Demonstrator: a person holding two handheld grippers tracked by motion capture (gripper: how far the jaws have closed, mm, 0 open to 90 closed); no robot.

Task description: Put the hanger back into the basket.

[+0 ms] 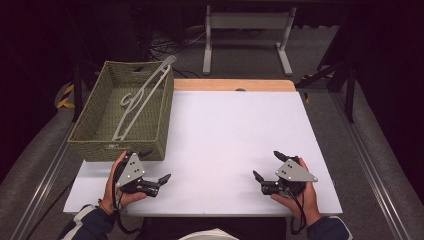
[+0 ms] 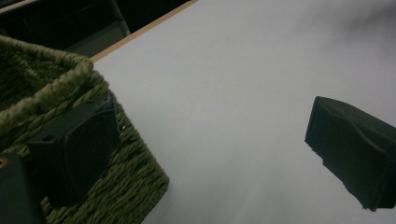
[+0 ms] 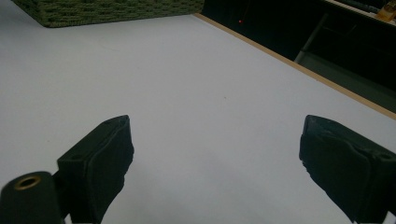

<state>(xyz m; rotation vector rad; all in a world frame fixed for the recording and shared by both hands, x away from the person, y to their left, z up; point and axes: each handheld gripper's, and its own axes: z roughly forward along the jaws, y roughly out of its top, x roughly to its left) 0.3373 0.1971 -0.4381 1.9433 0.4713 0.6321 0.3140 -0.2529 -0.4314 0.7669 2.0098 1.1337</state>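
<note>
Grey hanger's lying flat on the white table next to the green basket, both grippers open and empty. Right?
Not quite. The grey hanger lies inside the green basket, its top end leaning on the far rim, not on the white table; the high view shows it. The rest holds: the left gripper and right gripper are both open and empty.

— Where's the left gripper [image 1: 156, 165]?
— Low at the near left, in the person's left hand [image 1: 114, 186], tips aimed inward toward the middle. Its jaws stand wide apart, nothing between them.
— And the right gripper [image 1: 268, 165]?
— Mirrored at the near right, gripped by the right hand [image 1: 300, 192], tips aimed inward toward the left one. Jaws spread wide too, gap bare.
— The arms?
— Both forearms come in from the near edge, sleeves dark with a light band. The two grippers sit well apart.
</note>
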